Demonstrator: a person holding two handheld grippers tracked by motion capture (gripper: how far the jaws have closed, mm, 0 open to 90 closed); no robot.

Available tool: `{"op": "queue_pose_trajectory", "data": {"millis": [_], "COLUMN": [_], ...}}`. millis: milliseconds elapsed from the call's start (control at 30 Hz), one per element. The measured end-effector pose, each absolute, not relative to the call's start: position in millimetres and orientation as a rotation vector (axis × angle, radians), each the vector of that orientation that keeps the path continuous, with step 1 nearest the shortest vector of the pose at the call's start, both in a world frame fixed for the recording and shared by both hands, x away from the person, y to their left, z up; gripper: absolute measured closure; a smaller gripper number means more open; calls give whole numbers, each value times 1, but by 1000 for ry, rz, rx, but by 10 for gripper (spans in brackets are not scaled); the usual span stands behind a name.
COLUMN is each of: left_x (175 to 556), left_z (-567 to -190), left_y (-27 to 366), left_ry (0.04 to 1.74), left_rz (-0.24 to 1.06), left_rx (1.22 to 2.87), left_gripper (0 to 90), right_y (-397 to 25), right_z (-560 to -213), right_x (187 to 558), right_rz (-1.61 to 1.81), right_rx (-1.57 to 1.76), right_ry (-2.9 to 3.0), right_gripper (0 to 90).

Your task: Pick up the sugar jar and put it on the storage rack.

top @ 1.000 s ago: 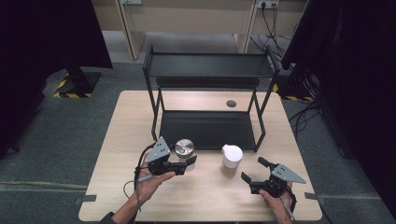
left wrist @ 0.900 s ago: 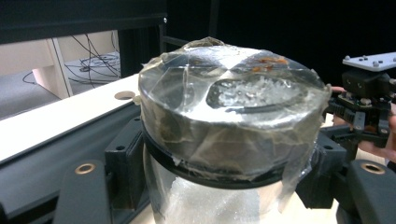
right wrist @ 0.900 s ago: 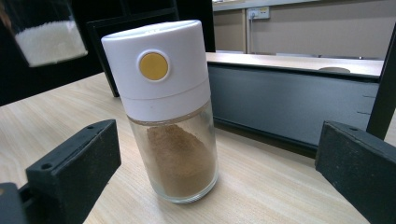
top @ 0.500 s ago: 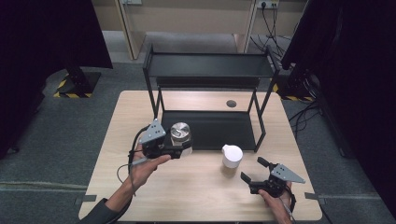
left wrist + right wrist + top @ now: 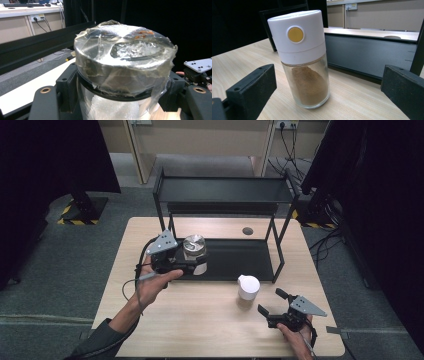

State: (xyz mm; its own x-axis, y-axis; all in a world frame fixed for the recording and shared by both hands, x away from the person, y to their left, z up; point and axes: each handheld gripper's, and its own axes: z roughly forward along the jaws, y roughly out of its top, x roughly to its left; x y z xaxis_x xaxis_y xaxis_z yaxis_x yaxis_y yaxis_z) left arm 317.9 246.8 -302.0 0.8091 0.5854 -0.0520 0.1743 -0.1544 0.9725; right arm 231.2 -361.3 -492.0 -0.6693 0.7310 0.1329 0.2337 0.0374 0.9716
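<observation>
One jar (image 5: pixel 194 248) upright; lid up.

Light wood bench (image 5: pixel 165 330): black two-tier rack (image 5: pixel 225 190) at 12 o'clock; white-capped spice jar (image 5: pixel 248 287) standing at 4 o'clock

Black two-tier rack (image 5: pixel 222 190), wooden table (image 5: pixel 200 320), perhaps a grommet (image 5: pixel 247 231)

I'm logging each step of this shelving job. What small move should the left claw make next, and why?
Probably ease the silver-lidded jar forward and lower it onto the rack's lower shelf: the left claw grips it at the shelf's left front edge, seemingly not set down.
</observation>
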Motion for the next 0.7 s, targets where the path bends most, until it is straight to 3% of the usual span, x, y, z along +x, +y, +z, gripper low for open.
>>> {"op": "queue_pose_trajectory", "data": {"millis": [700], "left_x": [335], "left_z": [-231], "left_y": [238], "left_ry": [604], "left_rz": [423], "left_rx": [1715], "left_gripper": [315], "right_y": [-361], "right_z": [-492], "right_x": [232], "right_rz": [1670], "right_rx": [970], "right_ry": [1925], "right_gripper": [4]}}
